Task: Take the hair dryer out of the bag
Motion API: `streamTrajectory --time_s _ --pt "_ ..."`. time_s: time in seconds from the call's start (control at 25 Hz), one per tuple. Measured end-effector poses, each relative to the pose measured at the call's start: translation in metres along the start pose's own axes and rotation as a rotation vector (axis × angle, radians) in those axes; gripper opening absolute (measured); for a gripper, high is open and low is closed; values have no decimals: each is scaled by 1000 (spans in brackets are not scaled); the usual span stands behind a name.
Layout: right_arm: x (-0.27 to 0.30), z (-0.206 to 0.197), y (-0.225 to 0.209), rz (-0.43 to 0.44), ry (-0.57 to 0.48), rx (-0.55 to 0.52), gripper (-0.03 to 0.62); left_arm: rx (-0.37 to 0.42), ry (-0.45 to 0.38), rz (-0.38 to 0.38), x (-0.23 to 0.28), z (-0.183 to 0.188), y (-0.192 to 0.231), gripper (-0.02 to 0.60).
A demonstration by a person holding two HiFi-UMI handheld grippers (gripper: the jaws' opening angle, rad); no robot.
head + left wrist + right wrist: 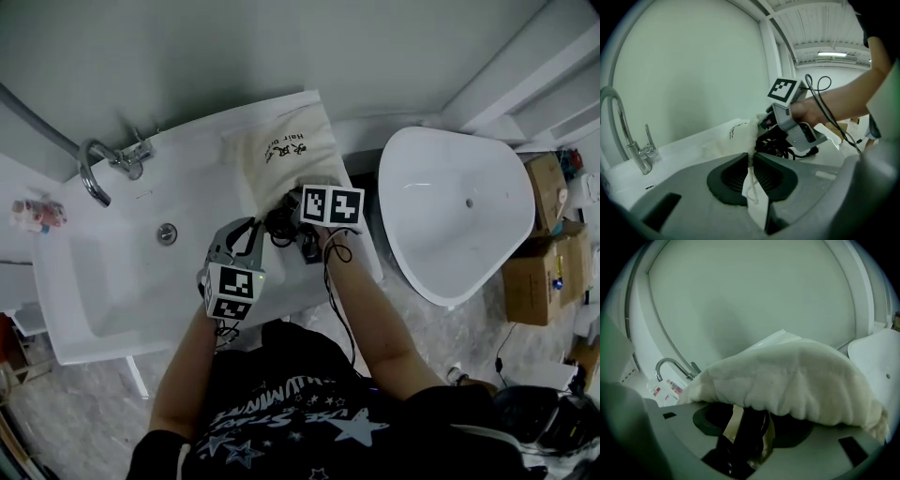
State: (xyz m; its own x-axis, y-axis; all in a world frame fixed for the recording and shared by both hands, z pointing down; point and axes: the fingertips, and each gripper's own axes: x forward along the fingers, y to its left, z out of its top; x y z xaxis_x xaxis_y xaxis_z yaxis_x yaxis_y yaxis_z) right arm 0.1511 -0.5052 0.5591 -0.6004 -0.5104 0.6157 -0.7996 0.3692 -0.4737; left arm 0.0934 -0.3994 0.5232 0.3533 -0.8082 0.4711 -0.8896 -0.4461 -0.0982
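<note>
Right claw [749,422] stands part open astride the black hair dryer [737,450], which lies dead ahead in the mouth of the cloth bag [797,376], its length seemingly running on under the cloth, so the pull is straight back; left claw [751,174] is clamped on the bag's rim.

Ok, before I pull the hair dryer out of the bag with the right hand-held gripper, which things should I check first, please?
1. The left hand-held gripper is clamped on the edge of the bag: ok.
2. The hair dryer stands between the jaws of the right hand-held gripper: ok.
3. The right grip is closed on it: not ok, the jaws stand apart.
4. The cord is free of the bag mouth: cannot tell.
5. The bag rests on the counter: ok.
</note>
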Motion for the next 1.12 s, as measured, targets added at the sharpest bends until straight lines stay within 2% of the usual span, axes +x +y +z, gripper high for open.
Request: streamTrajectory --time_s 0.2,0.36,0.52,0.68,0.88,1.12 --pt "19 8 -3 -57 18 -23 247 4 5 -1 0 1 0 52" --pt "29 5 -9 -107 67 -55 219 12 12 -5 -1 0 1 52" --pt "35 -3 -12 -117 142 -71 213 12 8 -2 -1 0 -2 52" --pt "39 -5 -11 -123 165 -111 207 7 7 2 -1 -2 -2 52" --pt "40 -4 -10 -105 171 -136 199 3 9 6 -1 -1 -1 51" --pt "27 -10 -3 -30 151 -75 196 8 5 12 -4 1 -1 51"
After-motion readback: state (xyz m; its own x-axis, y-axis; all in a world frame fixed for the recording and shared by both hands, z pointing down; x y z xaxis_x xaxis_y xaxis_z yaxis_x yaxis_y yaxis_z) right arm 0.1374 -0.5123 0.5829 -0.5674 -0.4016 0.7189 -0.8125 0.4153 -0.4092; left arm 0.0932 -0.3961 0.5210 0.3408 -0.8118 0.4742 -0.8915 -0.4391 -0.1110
